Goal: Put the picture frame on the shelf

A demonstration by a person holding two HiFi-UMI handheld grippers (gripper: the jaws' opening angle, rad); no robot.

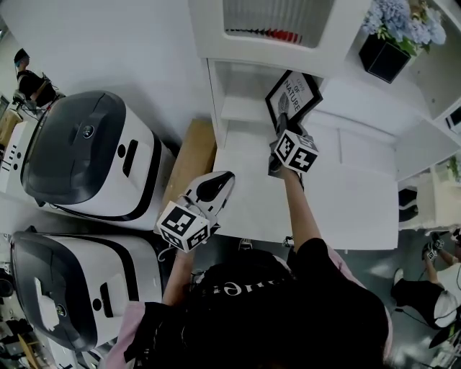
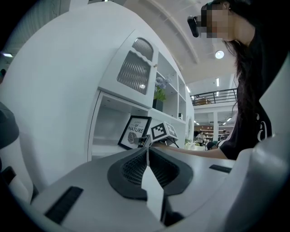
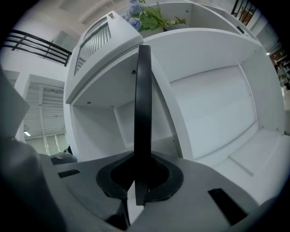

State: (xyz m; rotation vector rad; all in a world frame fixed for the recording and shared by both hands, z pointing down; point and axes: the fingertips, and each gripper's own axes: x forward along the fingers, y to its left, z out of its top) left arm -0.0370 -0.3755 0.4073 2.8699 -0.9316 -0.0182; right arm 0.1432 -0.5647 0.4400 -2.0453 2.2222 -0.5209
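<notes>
The right tongs (image 3: 140, 171) are shut tight on the picture frame (image 3: 144, 108). The black frame is gripped by one edge. From between the jaws it is seen edge-on, sticking up like a thin dark bar. In the head view its front is seen, tilted, with the word NATURE printed on white paper inside the black border.

The frame is held just past the tips of the right tongs, at the open mouth of a low space in the white shelf (image 1: 241, 109). Whether the frame is touching the shelf floor cannot be told. A ribbed cupboard door (image 1: 277, 18) is seen above the right tongs. Up and to the right of them, a black pot of blue flowers (image 1: 392, 36) is set on the shelf. A white counter (image 1: 346, 194) is seen below the right tongs.

The left tongs (image 2: 147, 149) are closed too. Their two dark pads are pressed together and nothing is held between them. They are kept back from the shelf, to the left of the right tongs and well apart from the frame. They are pointed at the shelf, so the frame and the right tongs are seen straight ahead of them. A wooden board (image 1: 193, 158) is seen just ahead of the left tongs, and two big white machines with dark lids (image 1: 86, 155) are parked to their left.
</notes>
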